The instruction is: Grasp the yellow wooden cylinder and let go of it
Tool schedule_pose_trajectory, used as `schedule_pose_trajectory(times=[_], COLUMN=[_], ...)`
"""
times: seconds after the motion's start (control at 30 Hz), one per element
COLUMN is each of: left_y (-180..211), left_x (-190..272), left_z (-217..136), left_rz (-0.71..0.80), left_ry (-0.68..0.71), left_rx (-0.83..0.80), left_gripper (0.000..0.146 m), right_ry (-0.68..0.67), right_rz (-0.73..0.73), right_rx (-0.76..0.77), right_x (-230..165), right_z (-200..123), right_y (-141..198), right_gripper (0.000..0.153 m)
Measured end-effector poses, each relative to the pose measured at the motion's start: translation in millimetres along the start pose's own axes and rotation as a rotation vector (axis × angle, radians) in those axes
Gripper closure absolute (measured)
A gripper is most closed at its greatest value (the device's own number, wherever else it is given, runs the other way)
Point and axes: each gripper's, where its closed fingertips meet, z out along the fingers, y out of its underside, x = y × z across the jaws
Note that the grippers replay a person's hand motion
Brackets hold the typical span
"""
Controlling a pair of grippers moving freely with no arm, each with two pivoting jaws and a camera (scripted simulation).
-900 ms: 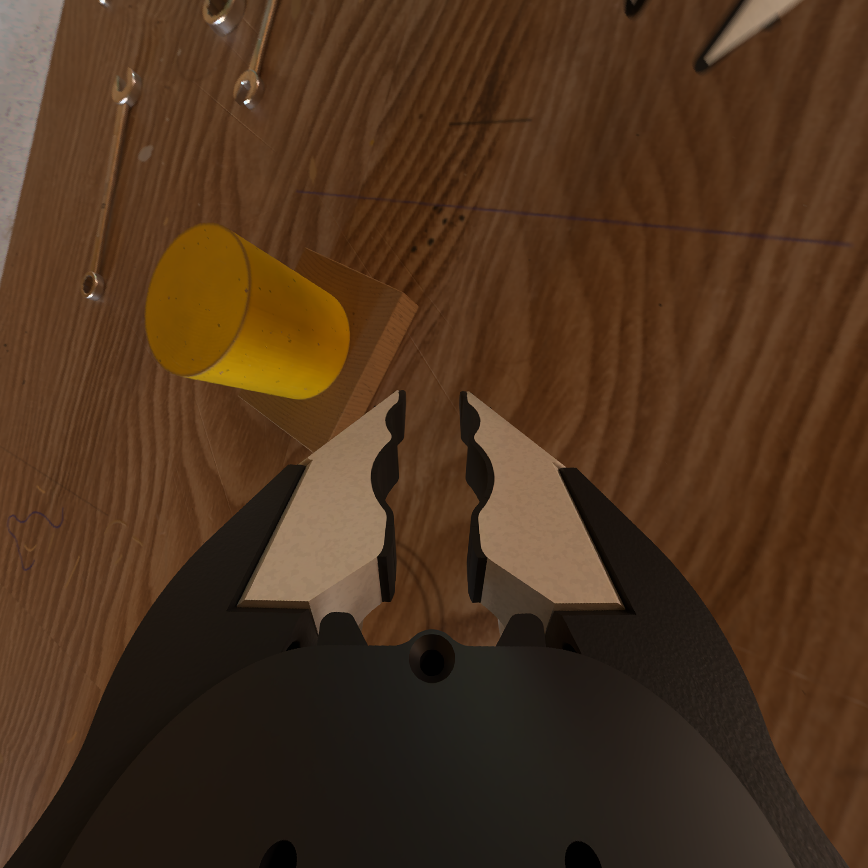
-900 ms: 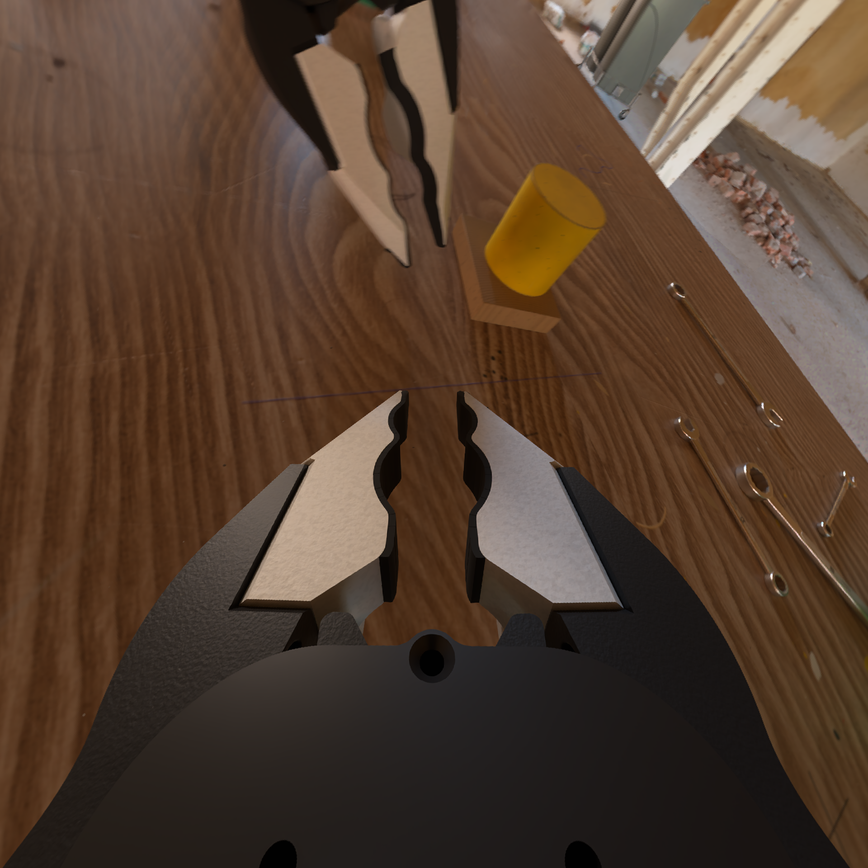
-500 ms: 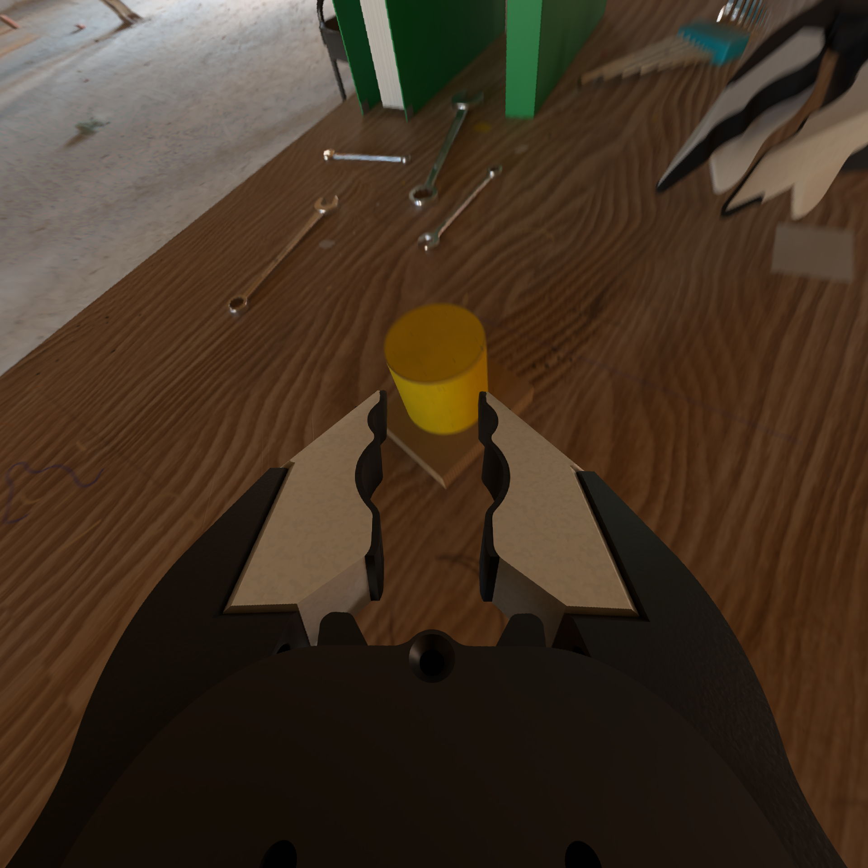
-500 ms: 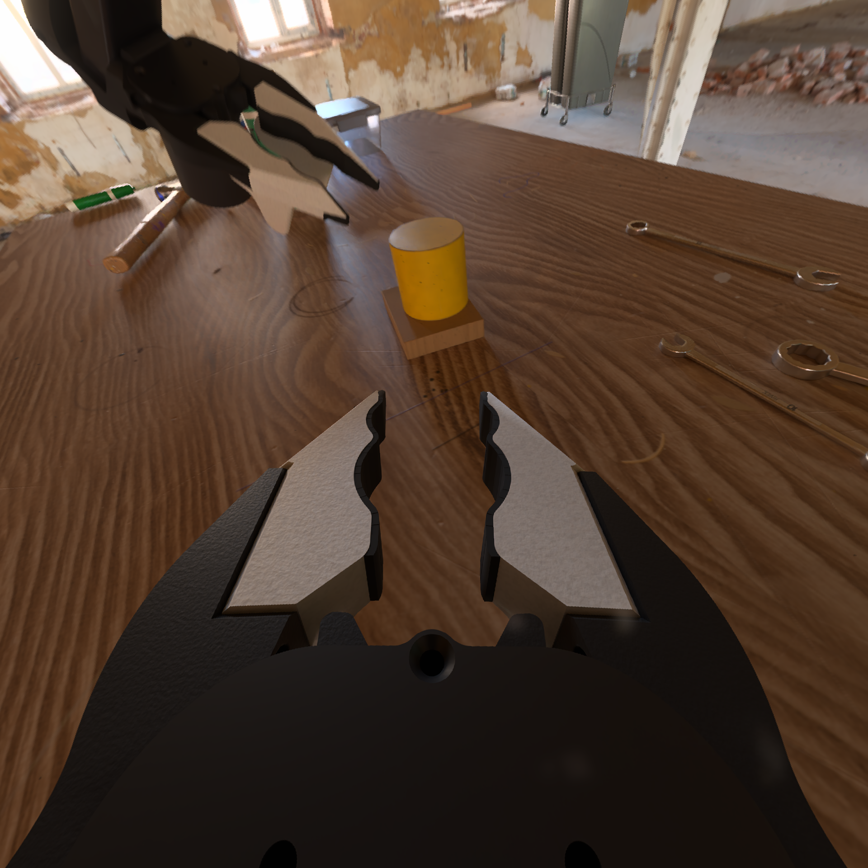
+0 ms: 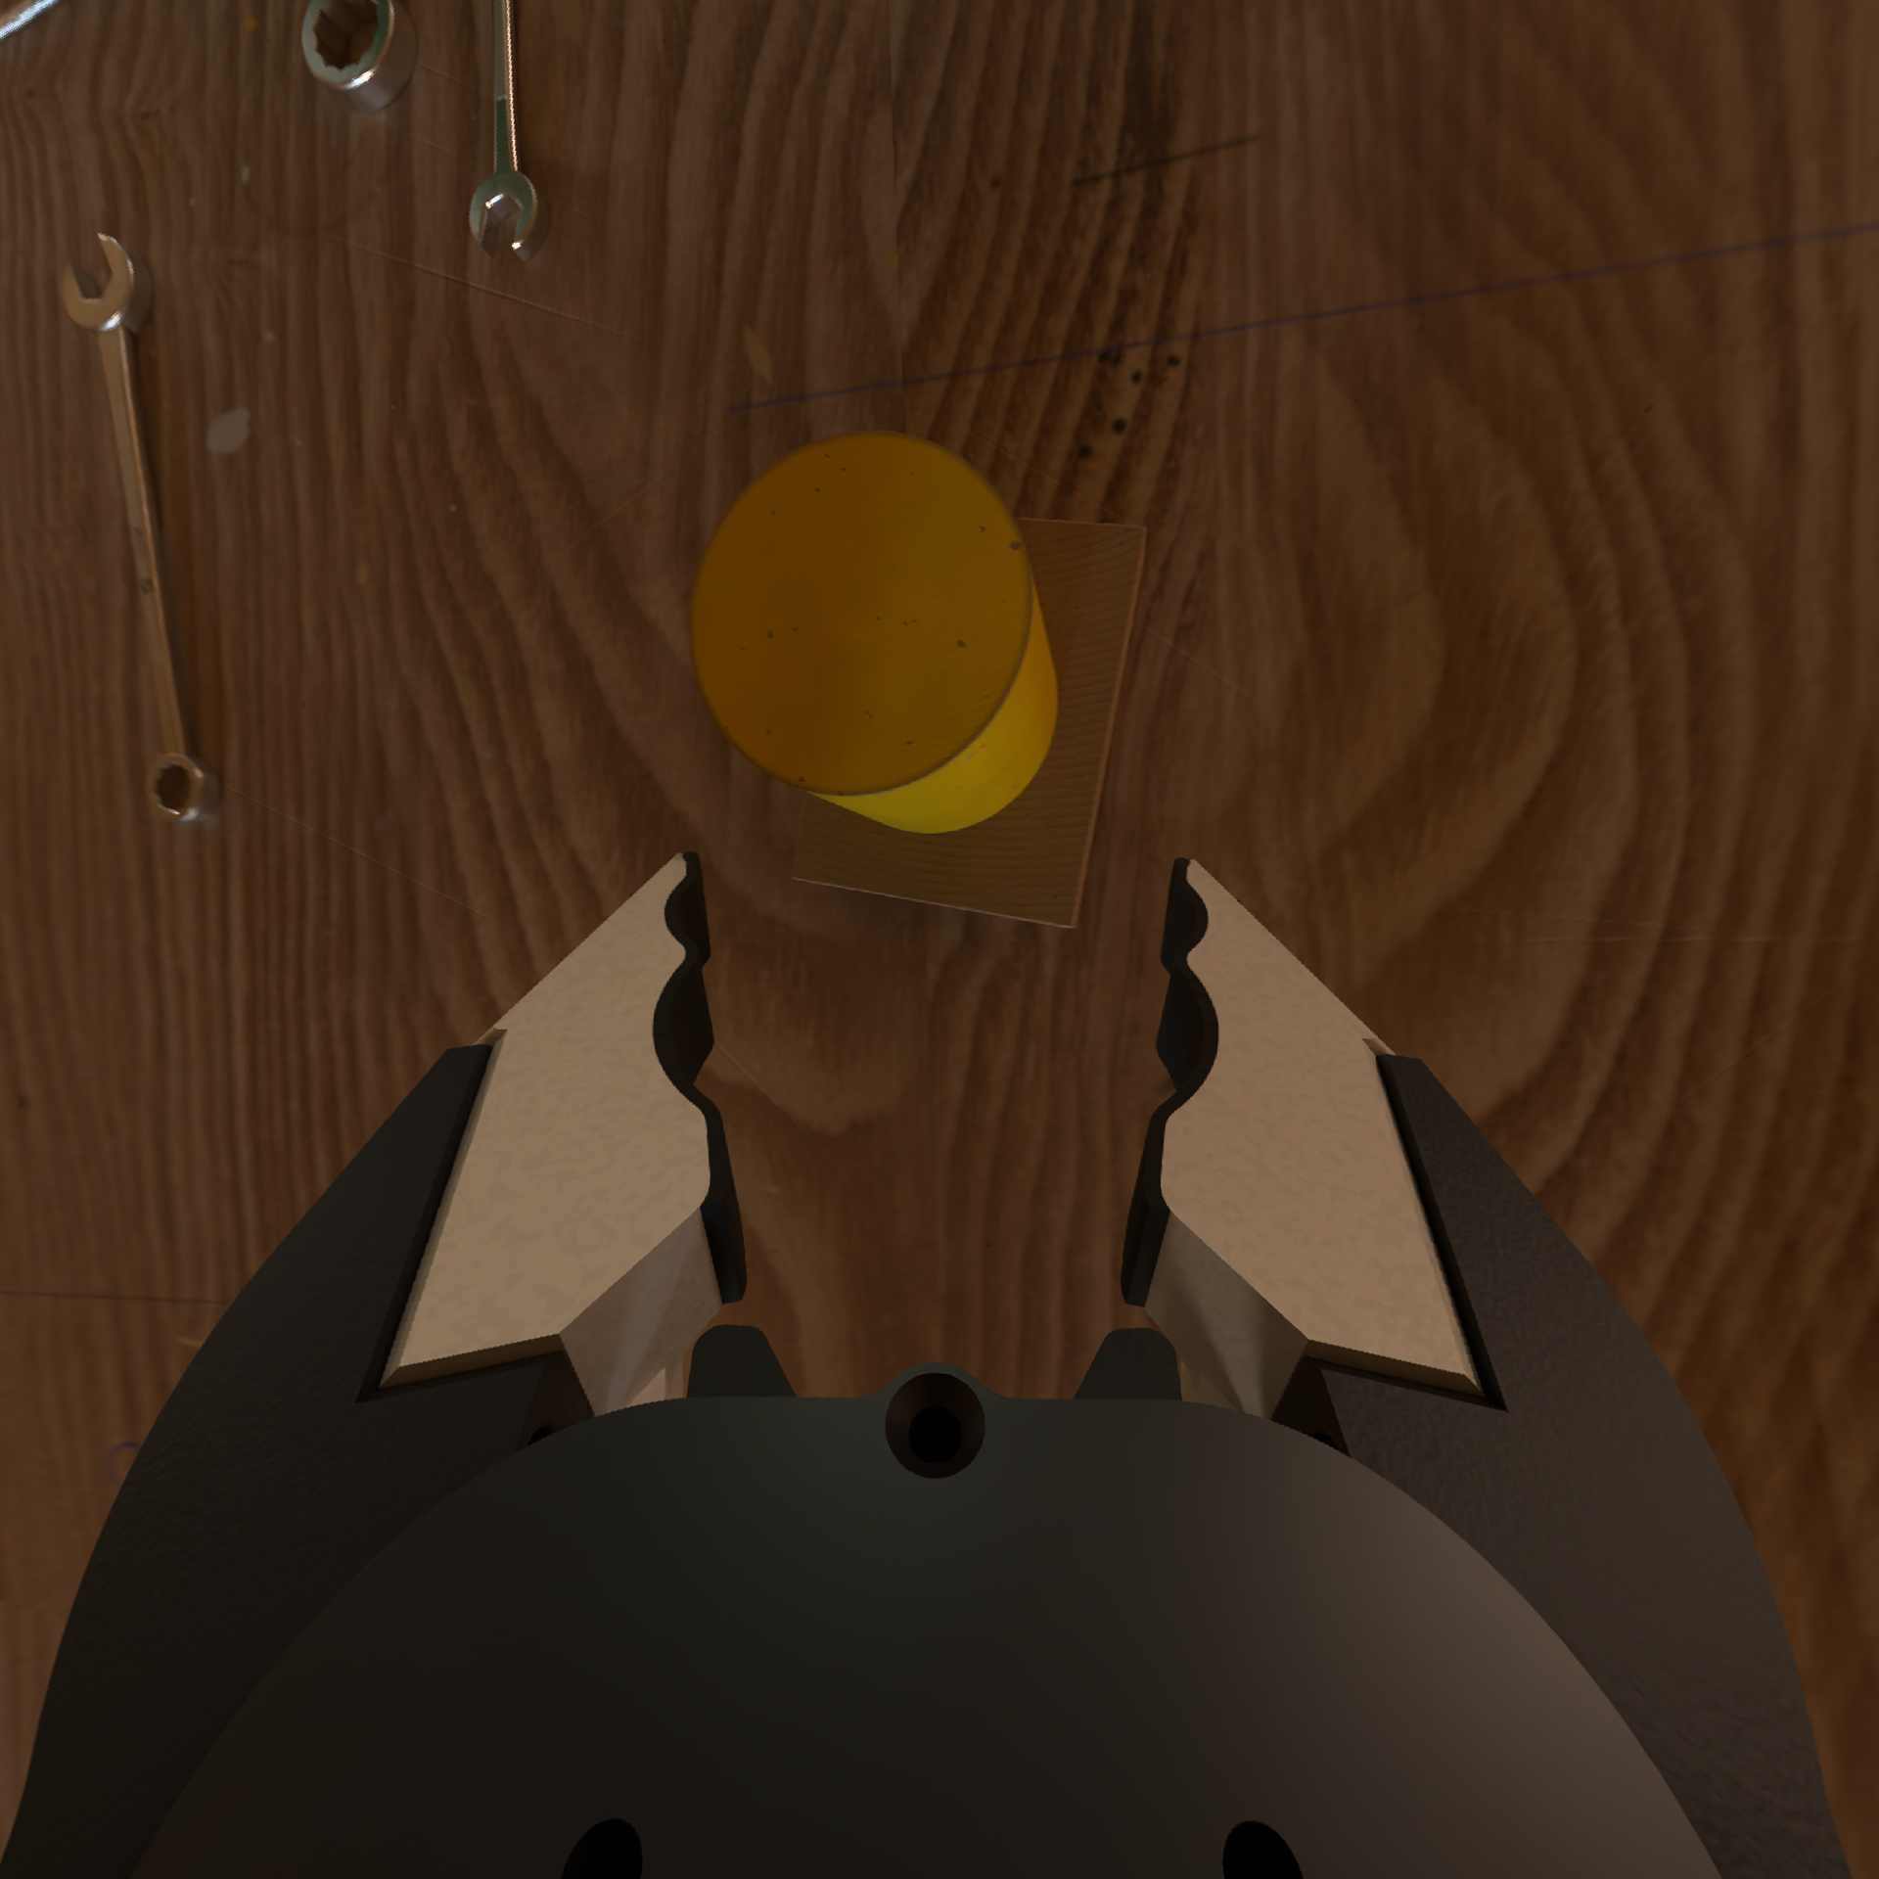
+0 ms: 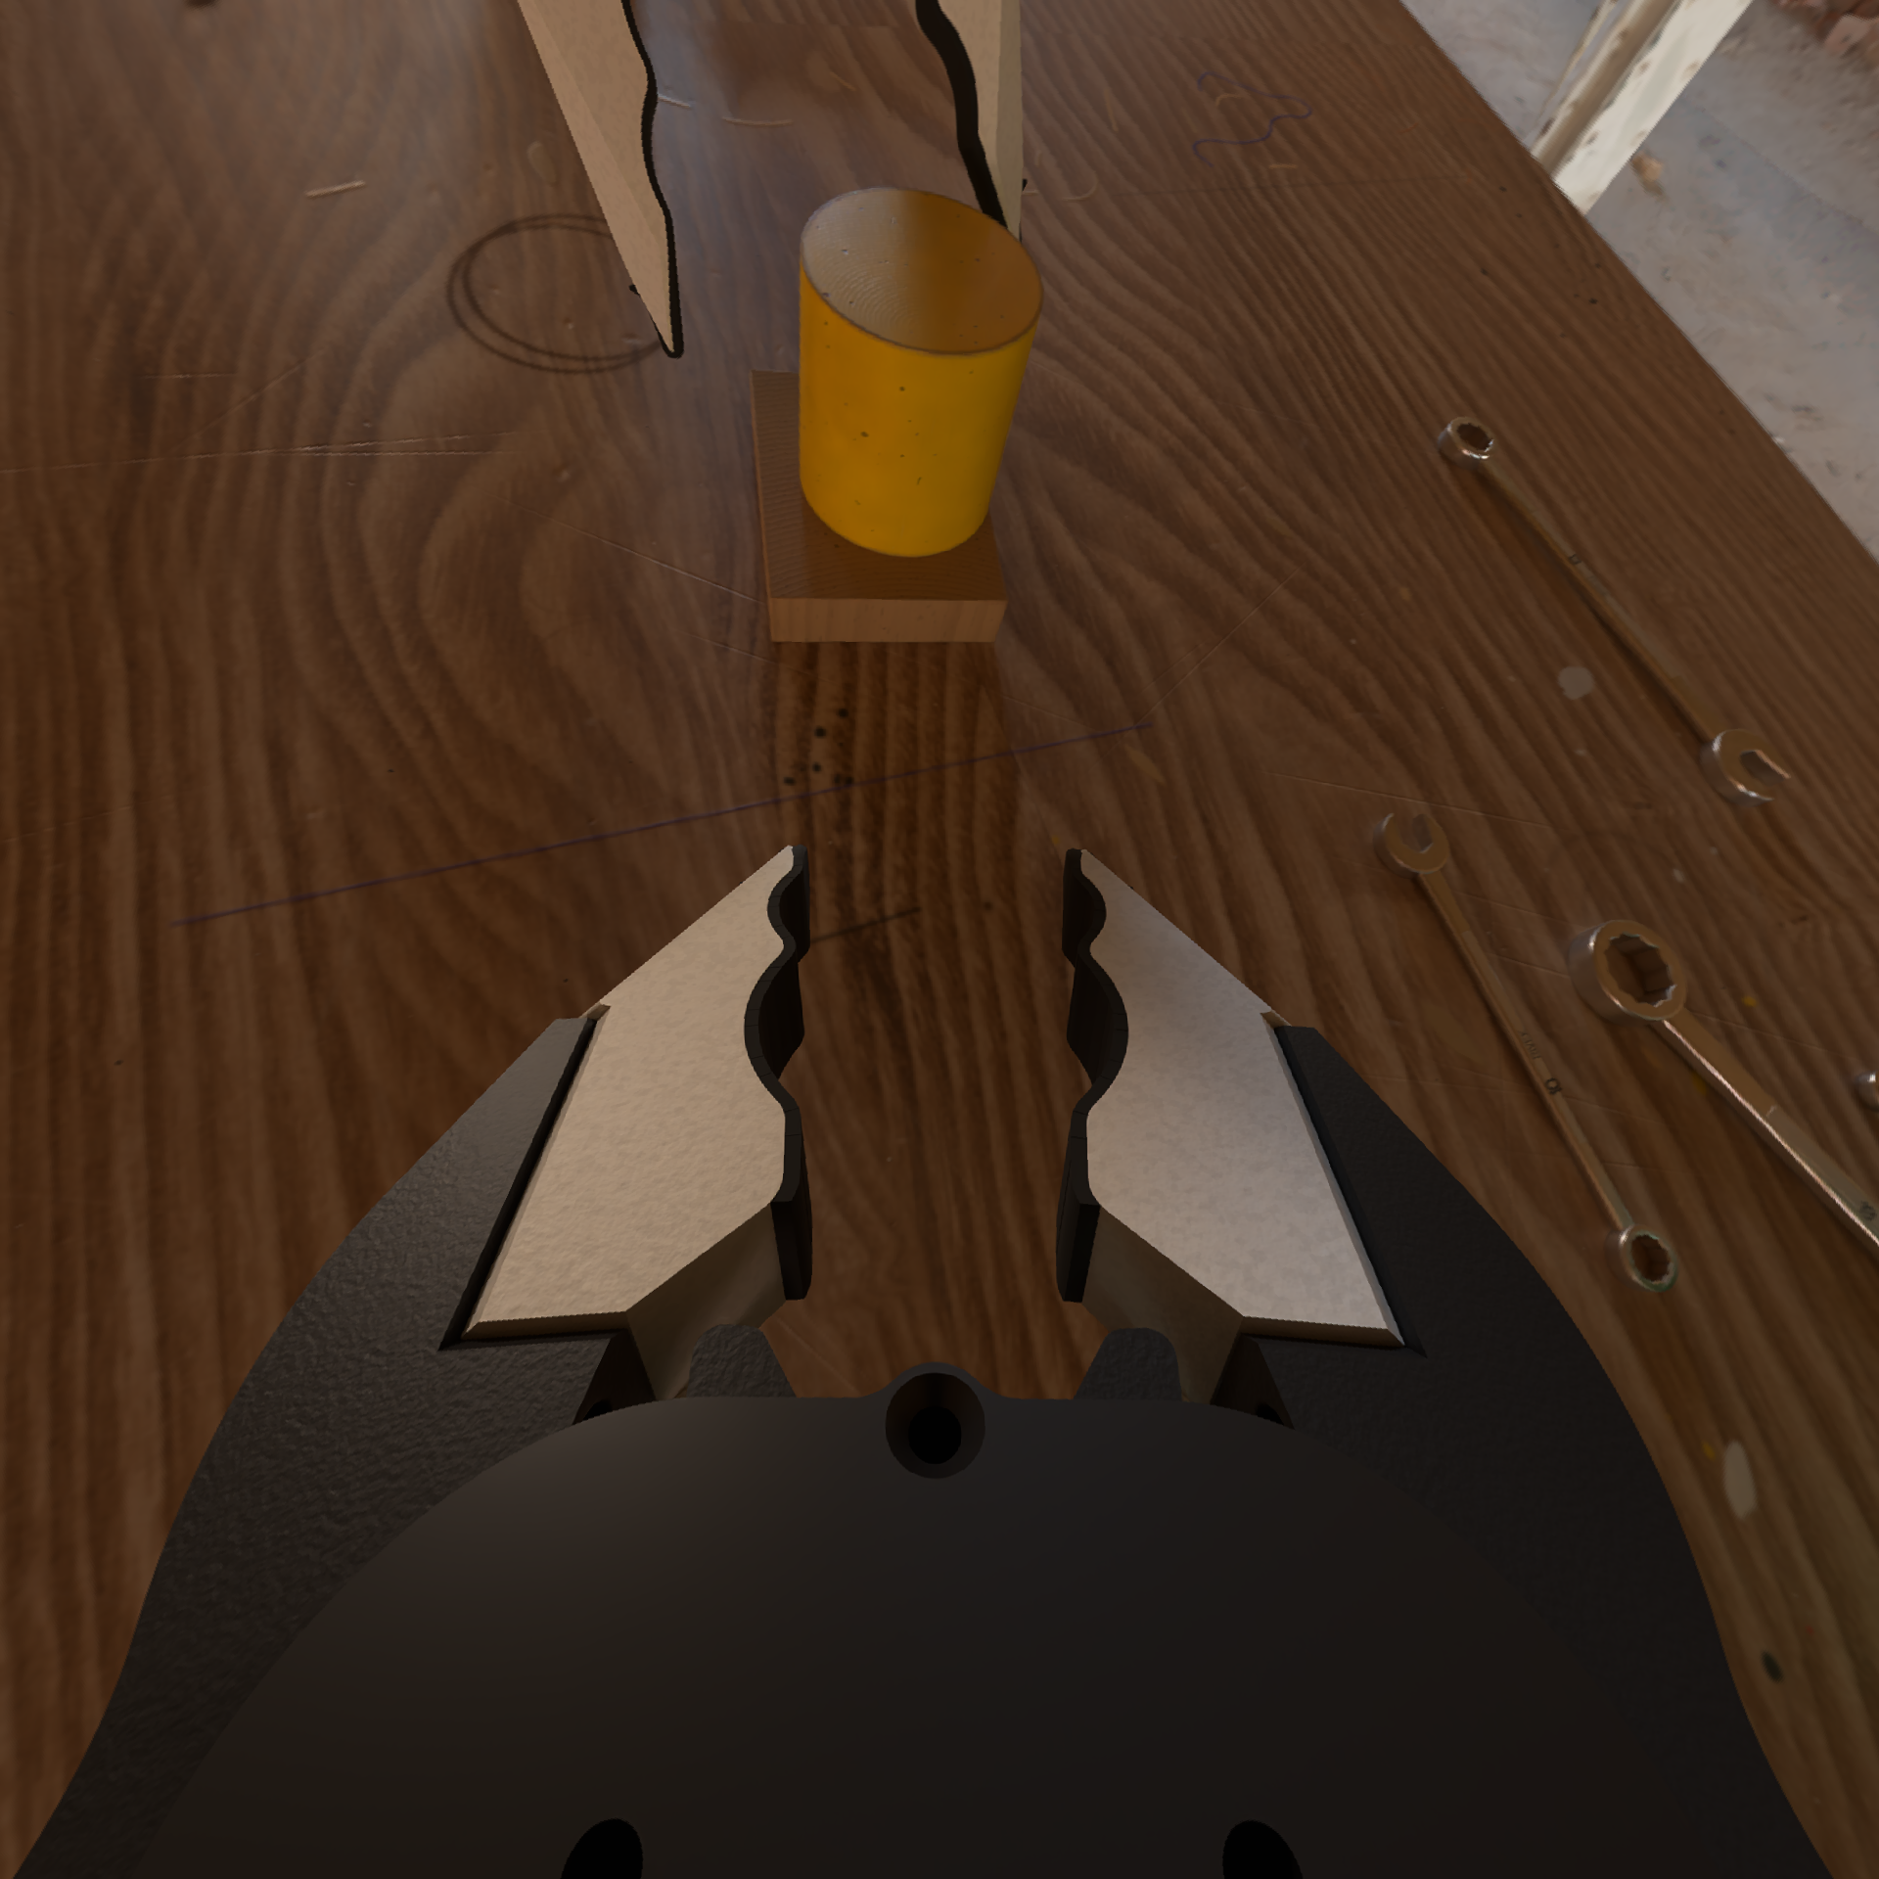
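The yellow wooden cylinder point(image 5: 864, 620) stands upright on a small light wooden block point(image 5: 1078, 773) on the brown table. My left gripper point(image 5: 933, 864) is wide open and empty, looking straight down, its tips just short of the cylinder. In the right wrist view the cylinder point(image 6: 910, 386) stands on the block point(image 6: 883, 602) ahead. The left gripper's fingers point(image 6: 620, 153) hang behind it, one on each side. My right gripper point(image 6: 935, 859) is open and empty, low over the table, well short of the block.
Several metal wrenches lie on the table: one point(image 5: 137, 529) at the left in the left wrist view, others point(image 6: 1607, 600) to the right of the cylinder in the right wrist view. The table's edge point(image 6: 1586, 224) runs along the far right.
My left gripper has swung from a slanted view to straight down above the cylinder and opened wider. My right gripper has opened a little more and come closer to the block.
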Motion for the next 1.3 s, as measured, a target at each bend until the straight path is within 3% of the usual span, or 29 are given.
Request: schedule_pose_trajectory(times=[0.27,0.63,0.83,1.3], left_y=[-20,-36,-34,-36], left_x=[-12,-10,-13,-15], left_z=[5,10,13,6], left_rz=[0.146,0.193,0.196,0.178], left_ry=[0.034,0.058,-0.032,-0.168], left_rx=[0.004,0.062,0.067,0.119], left_gripper=[0.048,0.069,0.079,0.079], right_ry=[0.029,0.023,0.021,0.045], right_rz=[-0.057,-0.097,-0.112,-0.157], right_rx=[-0.015,0.000,0.010,0.028], right_x=[8,13,17,23], right_z=[11,16,14,12], right_y=[-2,-6,-11,-16], right_gripper=[0.099,0.096,0.095,0.091])
